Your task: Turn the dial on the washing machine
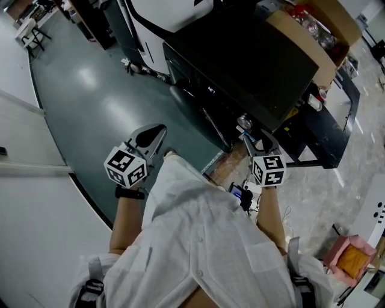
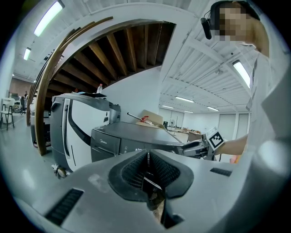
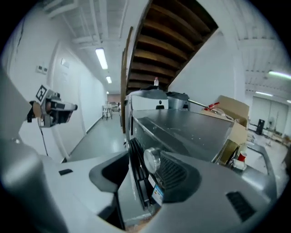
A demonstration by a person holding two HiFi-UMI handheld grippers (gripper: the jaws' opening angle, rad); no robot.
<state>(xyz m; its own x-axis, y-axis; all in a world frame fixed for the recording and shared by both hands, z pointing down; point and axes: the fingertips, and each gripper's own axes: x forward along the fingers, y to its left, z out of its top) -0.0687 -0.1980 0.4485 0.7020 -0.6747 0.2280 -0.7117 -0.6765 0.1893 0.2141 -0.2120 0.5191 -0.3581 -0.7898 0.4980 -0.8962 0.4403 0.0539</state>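
The dark washing machine (image 1: pixel 240 54) stands in front of me, its front panel facing me. Its silver dial (image 1: pixel 243 123) sits on the panel's upper right. My right gripper (image 1: pixel 252 139) reaches up to it. In the right gripper view the dial (image 3: pixel 152 160) lies between the open jaws of that gripper (image 3: pixel 145 172), close against the right pad (image 3: pixel 177 173) and well apart from the left one. My left gripper (image 1: pixel 150 137) hangs over the green floor to the machine's left; its pads (image 2: pixel 136 170) are pressed together with nothing between them.
A cardboard box (image 1: pixel 319 36) full of items stands at the machine's far right side. A white and black appliance (image 1: pixel 162 12) is behind it. A black frame (image 1: pixel 328 135) stands to the right, and a pink box (image 1: pixel 352 258) is on the floor near my right arm.
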